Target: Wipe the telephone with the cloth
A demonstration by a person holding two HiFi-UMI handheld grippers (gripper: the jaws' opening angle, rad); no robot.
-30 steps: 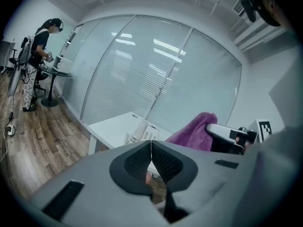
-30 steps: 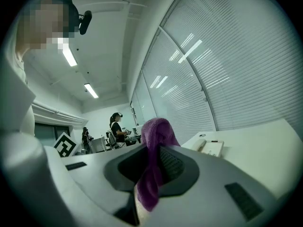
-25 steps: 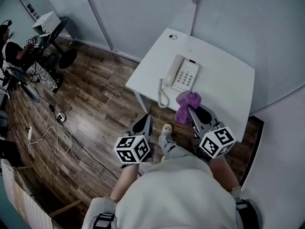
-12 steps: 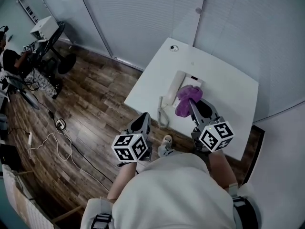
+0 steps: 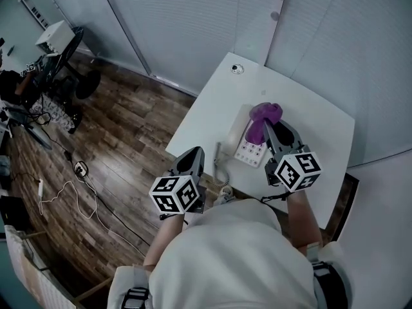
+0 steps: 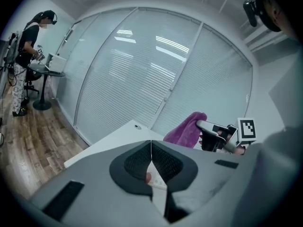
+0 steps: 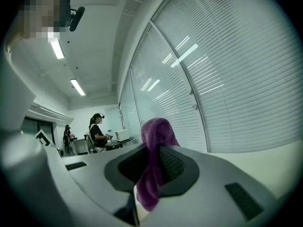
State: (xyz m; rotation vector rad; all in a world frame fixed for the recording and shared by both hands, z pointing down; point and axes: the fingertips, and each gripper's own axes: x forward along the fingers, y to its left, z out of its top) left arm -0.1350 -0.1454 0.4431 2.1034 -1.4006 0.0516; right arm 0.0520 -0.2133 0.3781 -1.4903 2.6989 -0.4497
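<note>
The right claw [image 5: 270,126] grips a soft, crumpled purple cloth [image 5: 264,113], which hangs over the far end of the pale, boxy push-button telephone [image 5: 250,152] on the smooth white tabletop [image 5: 315,127]. The left claw [image 5: 192,156] is clenched on nothing at the tabletop's near left edge, beside the coiled cord [image 5: 219,166].

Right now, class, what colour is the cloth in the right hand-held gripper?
The cloth is purple, shown best in the right gripper view.
</note>
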